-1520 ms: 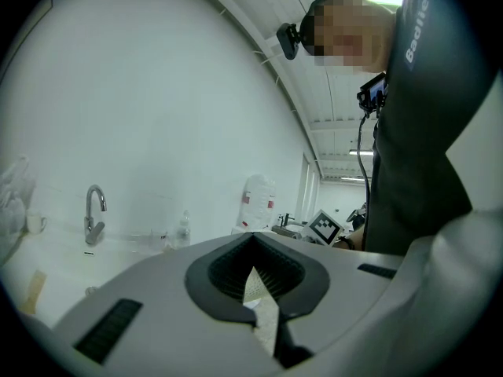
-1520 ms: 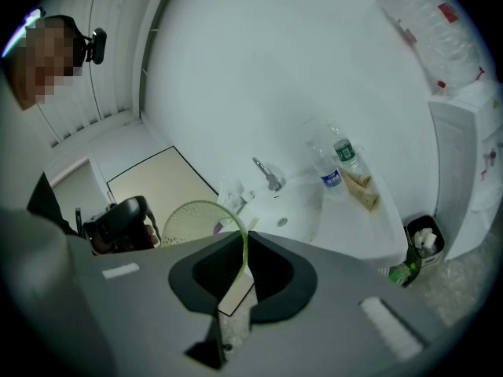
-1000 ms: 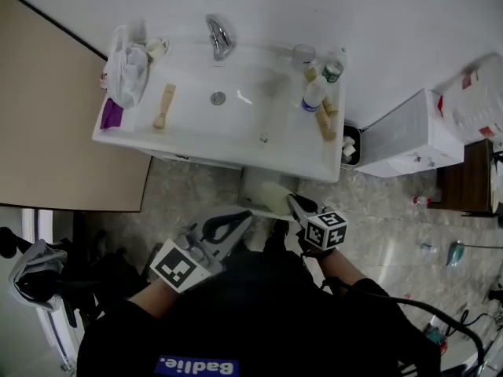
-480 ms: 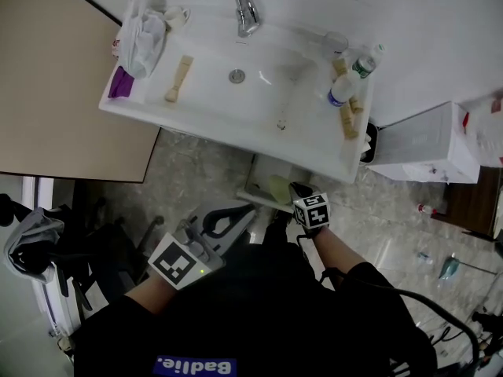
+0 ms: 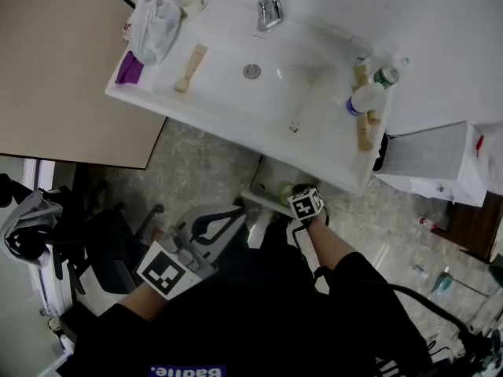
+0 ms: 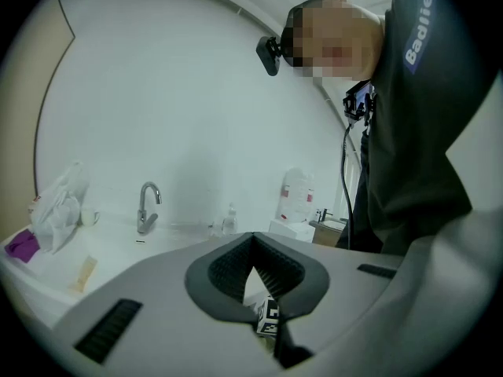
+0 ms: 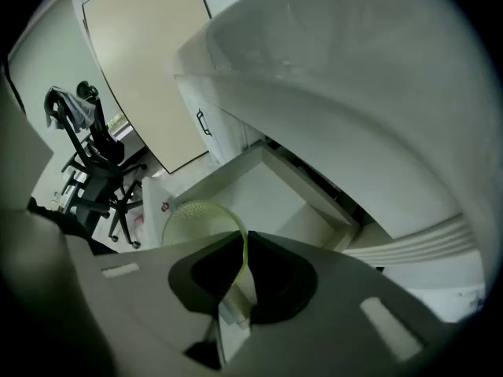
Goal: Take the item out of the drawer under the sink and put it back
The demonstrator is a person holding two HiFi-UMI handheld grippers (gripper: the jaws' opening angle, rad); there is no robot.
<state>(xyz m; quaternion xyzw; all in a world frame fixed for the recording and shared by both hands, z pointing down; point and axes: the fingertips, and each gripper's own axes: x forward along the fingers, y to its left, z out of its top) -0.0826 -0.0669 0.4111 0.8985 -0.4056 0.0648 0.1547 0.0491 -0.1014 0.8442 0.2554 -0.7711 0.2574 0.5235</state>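
Note:
The item is a pale green translucent bowl (image 7: 192, 218), and my right gripper (image 7: 245, 246) is shut on its rim. In the head view the bowl (image 5: 284, 191) hangs just over the open white drawer (image 5: 263, 185) below the sink (image 5: 236, 104), with the right gripper (image 5: 295, 197) pointing steeply down at it. The drawer's floor (image 7: 259, 187) is bare beneath the bowl. My left gripper (image 5: 234, 213) waits left of the drawer at about knee height. Its jaws (image 6: 251, 238) meet at the tips with nothing between them.
A faucet (image 5: 268, 5), bottles (image 5: 363, 99), a wooden brush (image 5: 191, 67) and a plastic bag (image 5: 155, 18) sit on the sink top. An office chair (image 5: 102, 234) stands at the left and a white box (image 5: 436, 163) at the right. A beige panel (image 5: 63, 69) lies left of the sink.
My right gripper has dropped with the green bowl and tipped downward, from beside the drawer front to over its opening. The left gripper has drifted slightly lower and left.

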